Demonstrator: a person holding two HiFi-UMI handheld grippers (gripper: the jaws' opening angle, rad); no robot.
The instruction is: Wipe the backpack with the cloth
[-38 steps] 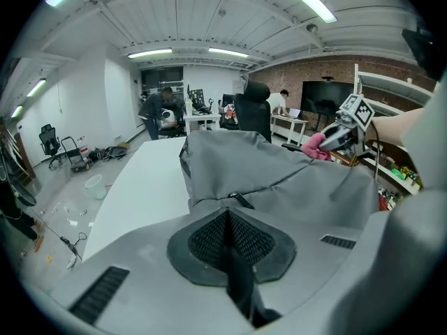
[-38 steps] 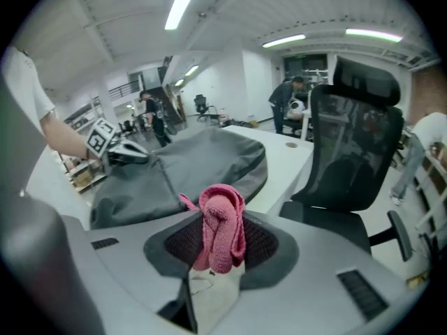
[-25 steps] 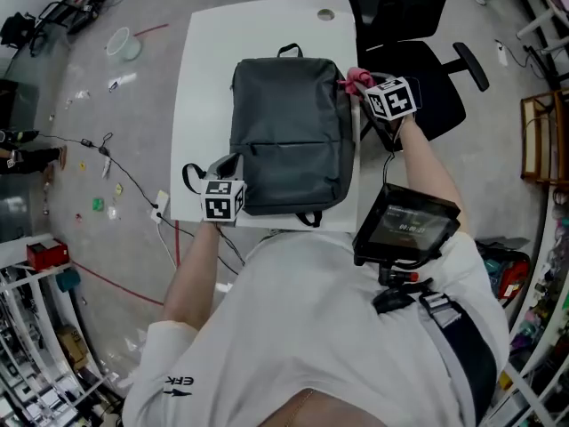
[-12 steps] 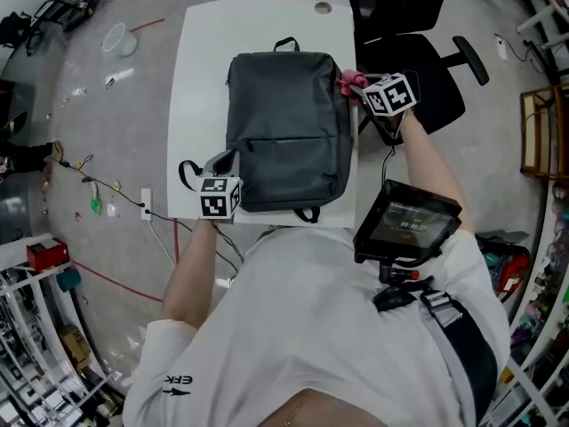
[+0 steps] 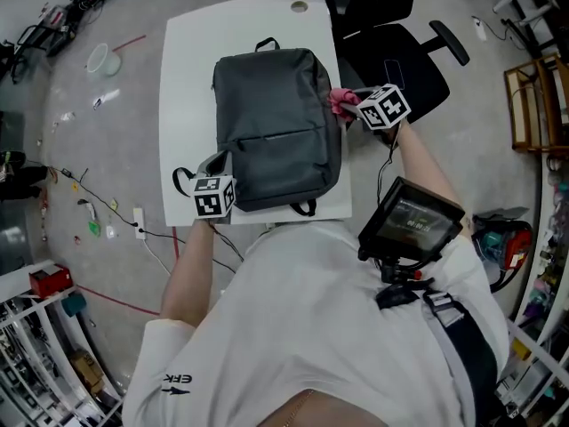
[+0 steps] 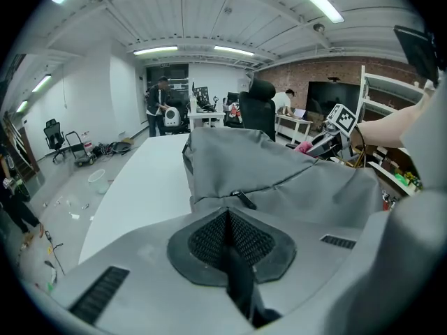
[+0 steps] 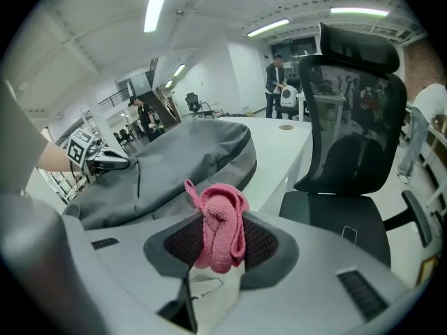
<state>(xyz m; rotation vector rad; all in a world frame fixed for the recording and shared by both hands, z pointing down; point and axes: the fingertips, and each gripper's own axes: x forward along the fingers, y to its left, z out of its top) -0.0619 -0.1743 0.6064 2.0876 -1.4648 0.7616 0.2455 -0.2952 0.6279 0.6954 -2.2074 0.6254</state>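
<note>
A dark grey backpack (image 5: 276,127) lies flat on the white table (image 5: 189,78), its top handle at the far end. My right gripper (image 5: 349,105) is shut on a bunched pink cloth (image 5: 340,101) and holds it against the backpack's right edge. In the right gripper view the cloth (image 7: 218,229) sits pinched between the pads, with the backpack (image 7: 181,162) just beyond. My left gripper (image 5: 220,165) is at the near left corner, shut on a dark strap (image 6: 236,274) of the backpack (image 6: 279,180).
A black office chair (image 5: 391,52) stands close off the table's right side, right behind my right gripper. A cable hole (image 5: 299,7) marks the table's far end. Cables (image 5: 98,203) and a white cup (image 5: 100,59) lie on the floor to the left.
The right gripper with the pink cloth has slid slightly towards me along the backpack's right edge. The left gripper keeps its hold at the near left corner. The head view has shifted.
</note>
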